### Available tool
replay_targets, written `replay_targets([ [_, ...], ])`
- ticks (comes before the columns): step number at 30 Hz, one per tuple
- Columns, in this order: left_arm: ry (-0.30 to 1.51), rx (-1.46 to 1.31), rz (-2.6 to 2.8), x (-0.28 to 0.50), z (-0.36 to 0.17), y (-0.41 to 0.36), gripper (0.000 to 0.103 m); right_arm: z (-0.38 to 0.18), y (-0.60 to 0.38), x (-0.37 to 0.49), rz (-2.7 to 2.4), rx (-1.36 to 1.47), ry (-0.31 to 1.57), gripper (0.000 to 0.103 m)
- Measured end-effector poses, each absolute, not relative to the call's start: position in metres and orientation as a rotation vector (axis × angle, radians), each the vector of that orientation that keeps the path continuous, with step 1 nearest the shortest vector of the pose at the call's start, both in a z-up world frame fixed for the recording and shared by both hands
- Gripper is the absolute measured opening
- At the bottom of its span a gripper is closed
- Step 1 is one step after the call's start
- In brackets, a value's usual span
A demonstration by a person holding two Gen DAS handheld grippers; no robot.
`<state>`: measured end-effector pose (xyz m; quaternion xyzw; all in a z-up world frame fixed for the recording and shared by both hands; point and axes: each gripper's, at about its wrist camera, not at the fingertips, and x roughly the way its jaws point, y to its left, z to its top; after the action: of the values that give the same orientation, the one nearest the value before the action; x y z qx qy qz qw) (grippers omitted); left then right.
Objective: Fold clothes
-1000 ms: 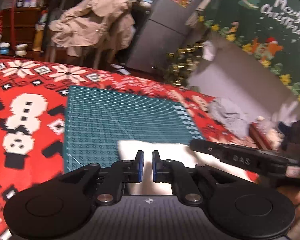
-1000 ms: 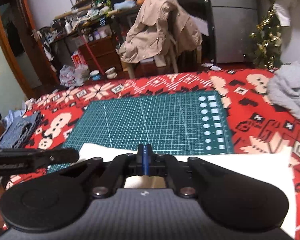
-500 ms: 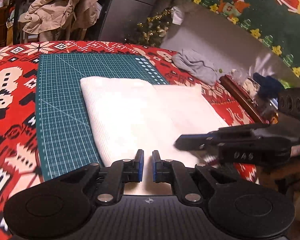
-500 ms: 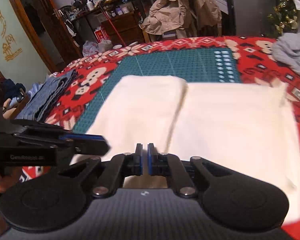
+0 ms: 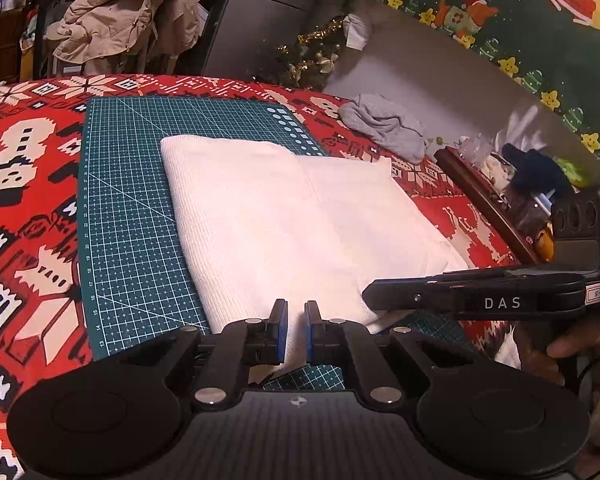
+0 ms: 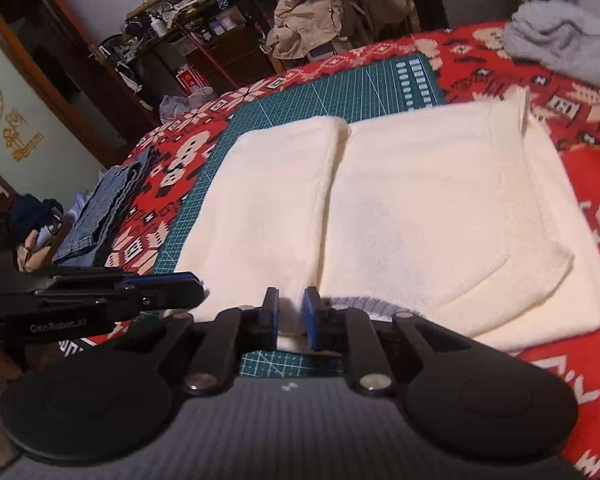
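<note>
Left gripper (image 5: 296, 332): nearest item in the left wrist view; blue pads parted by a narrow gap, grasping nothing, poised at the near edge of the garment.
Right gripper (image 6: 290, 322): blue pads likewise slightly apart, released, at the garment's near hem; a person's hand (image 5: 556, 356) grips its handle, seen side-on from the left wrist view.
White knit garment (image 6: 380, 216): cream, laid flat, one side folded inward to form a lengthwise crease; lies partly on the mat, partly on the cloth to the right.
Cutting mat (image 5: 132, 208): green, gridded, beneath the garment's left portion.
Bench cover (image 5: 28, 184): red Christmas-pattern cloth with snowmen and snowflakes.
Folded jeans (image 6: 104, 208): denim, at the left edge of the cover.
Grey garment (image 6: 564, 48): crumpled, far right, well apart from the white one.
Beige coat (image 5: 128, 20): draped over a chair beyond the bench.
</note>
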<state>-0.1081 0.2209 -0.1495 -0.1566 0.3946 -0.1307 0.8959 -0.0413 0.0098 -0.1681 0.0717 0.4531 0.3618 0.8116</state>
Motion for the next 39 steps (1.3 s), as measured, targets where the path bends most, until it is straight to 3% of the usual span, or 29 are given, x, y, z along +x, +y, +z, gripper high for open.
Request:
replay_targets([
  [6,0.833,-0.297,-0.296,-0.113,-0.148,0.217,0.007,-0.153,0.002,-0.053,0.771,0.114,0.911,0.004],
  [16,0.856,-0.303,-0.288,-0.123,-0.152,0.221,0.003,-0.165,-0.001,-0.059,0.748,0.058,0.934,0.005],
  [22,0.781,-0.289,-0.251,-0.124,-0.137,0.222,0.005,-0.158,0.002,-0.062,0.749,0.005,0.922,0.006],
  [29,0.784,-0.373,-0.228,-0.102,-0.156,0.23,0.004,-0.152,0.008,-0.065,0.745,-0.045,0.916,0.006],
  [39,0.792,-0.364,-0.26,-0.107,-0.16,0.225,0.004,-0.131,0.039,-0.053,0.79,-0.05,0.783,0.006],
])
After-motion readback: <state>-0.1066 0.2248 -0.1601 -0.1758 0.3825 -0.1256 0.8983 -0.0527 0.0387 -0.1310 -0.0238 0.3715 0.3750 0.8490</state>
